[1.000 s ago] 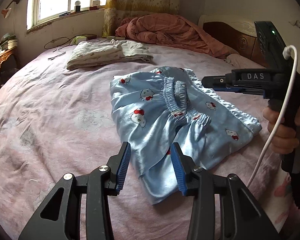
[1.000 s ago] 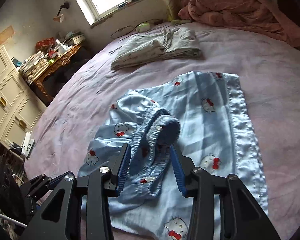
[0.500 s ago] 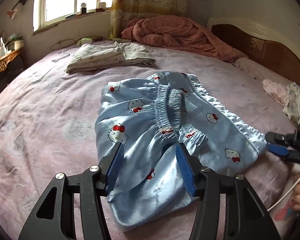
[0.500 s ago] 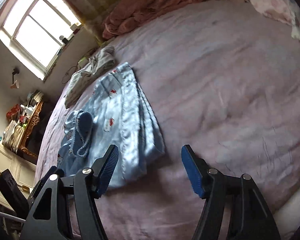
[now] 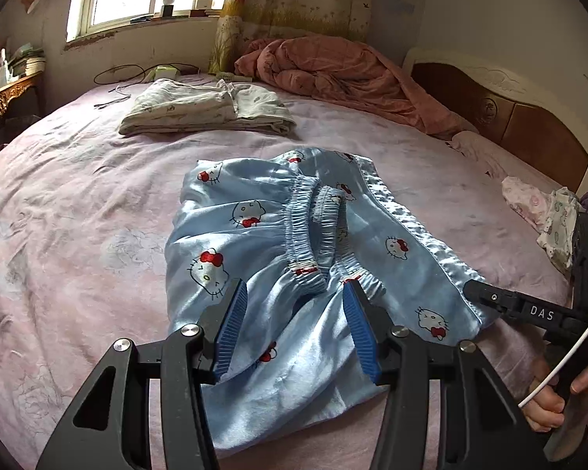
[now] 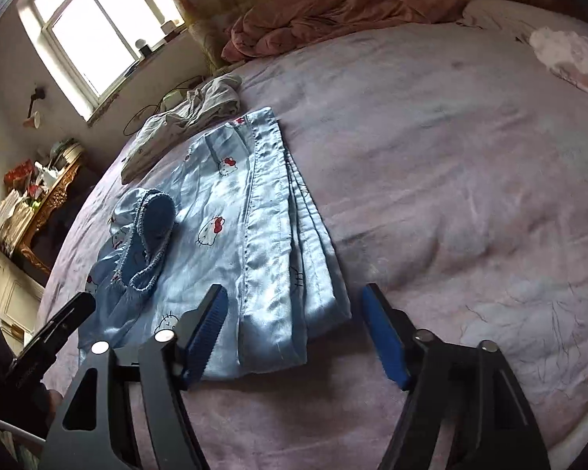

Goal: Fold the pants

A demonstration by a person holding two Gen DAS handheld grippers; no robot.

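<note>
Light blue satin pants (image 5: 254,235) with a cat print lie folded on the pink bed sheet (image 5: 78,215), the elastic waistband (image 5: 305,227) bunched on top. My left gripper (image 5: 294,288) hovers over the near end just short of the waistband. Its jaws are opening a little and the pads touch no cloth. My right gripper (image 6: 294,291) straddles the near corner of the stacked leg hems (image 6: 290,274). Its jaws are closing, the corner lies between them, and the pads stand clear of it. The right gripper's tip (image 5: 486,297) shows at the pants' right edge.
A folded grey-white garment (image 5: 207,109) lies behind the pants, and a rumpled pink quilt (image 5: 325,74) lies by the wooden headboard (image 5: 509,117). Small printed clothes (image 5: 545,207) sit at the right edge. A cluttered gilt desk (image 6: 39,203) stands left of the bed, under the window (image 6: 94,27).
My right gripper swung from above the waistband down to the pants' near hem corner and its jaws spread wider. My left gripper shifted in over the pants' near end.
</note>
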